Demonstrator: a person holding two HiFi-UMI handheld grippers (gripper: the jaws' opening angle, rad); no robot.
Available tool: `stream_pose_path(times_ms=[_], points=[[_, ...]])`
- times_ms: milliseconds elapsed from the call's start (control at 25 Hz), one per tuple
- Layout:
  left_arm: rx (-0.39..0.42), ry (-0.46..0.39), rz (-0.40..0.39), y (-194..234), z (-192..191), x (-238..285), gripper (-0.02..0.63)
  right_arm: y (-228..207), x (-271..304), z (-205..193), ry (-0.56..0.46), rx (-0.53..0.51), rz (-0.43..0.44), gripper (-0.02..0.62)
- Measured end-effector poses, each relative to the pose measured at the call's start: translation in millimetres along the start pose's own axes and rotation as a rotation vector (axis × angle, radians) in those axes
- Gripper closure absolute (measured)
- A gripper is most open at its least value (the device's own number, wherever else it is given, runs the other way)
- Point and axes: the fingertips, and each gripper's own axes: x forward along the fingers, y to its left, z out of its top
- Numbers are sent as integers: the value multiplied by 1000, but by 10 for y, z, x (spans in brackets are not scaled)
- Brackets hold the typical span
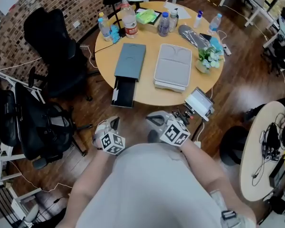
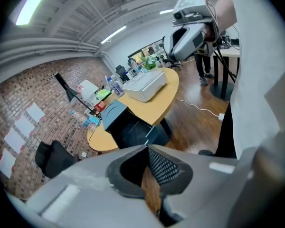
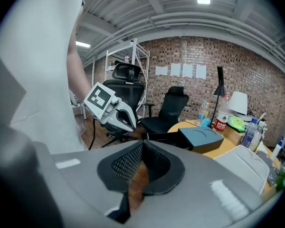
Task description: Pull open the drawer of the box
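A dark blue-grey box (image 1: 130, 61) lies on the round wooden table (image 1: 147, 95). Its black drawer (image 1: 124, 92) is pulled out and sticks over the table's near edge. Both grippers hang close to the person's body, apart from the table. My left gripper (image 1: 113, 125) is shut and holds nothing; its view shows the box (image 2: 115, 112) and open drawer (image 2: 133, 133) well ahead of the tips. My right gripper (image 1: 154, 119) is shut and empty too, with the box (image 3: 202, 137) and drawer (image 3: 164, 137) beyond it.
A light grey case (image 1: 173, 66) lies right of the box. Bottles (image 1: 128, 19), a green packet (image 1: 147, 16) and a small plant (image 1: 208, 58) crowd the table's far side. Black office chairs (image 1: 52, 46) stand at the left, another table (image 1: 263, 146) at the right.
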Motion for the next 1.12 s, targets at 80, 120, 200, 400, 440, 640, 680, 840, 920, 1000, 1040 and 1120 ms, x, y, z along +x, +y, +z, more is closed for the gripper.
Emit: stream_pose_path(times_ms=[80, 120, 200, 400, 440, 640, 680, 840, 920, 1000, 1040, 1120], points=[[-32, -28, 9, 5, 26, -108, 600, 37, -5, 45, 3, -9, -2, 589], [-53, -42, 12, 4, 32, -167, 600, 61, -3, 70, 5, -16, -4, 589], [-106, -72, 11, -13, 25, -293, 600, 130, 3, 121, 10, -26, -5, 589], [-236, -145, -34, -207, -23, -594, 600, 421, 17, 229, 24, -35, 8, 589], [-253, -157, -51, -275, -25, -647, 600, 485, 23, 239, 30, -31, 13, 589], [-399, -223, -131, -563, -52, -917, 600, 832, 73, 339, 32, -5, 32, 589], [-422, -238, -147, -611, -42, -973, 600, 912, 65, 363, 31, -2, 34, 589], [-485, -308, -223, -764, 34, -1180, 600, 1197, -27, 437, 65, 4, 30, 589], [-550, -348, -252, -740, 24, -1269, 600, 1287, -4, 496, 76, 1, 28, 589], [-637, -397, -272, -676, 14, -1390, 600, 1383, 67, 591, 35, 9, 25, 589], [-677, -424, -276, -640, 18, -1464, 600, 1435, 103, 640, 10, 13, 24, 589], [-724, -475, -278, -591, 30, -1610, 600, 1543, 137, 694, 5, 4, 27, 589]])
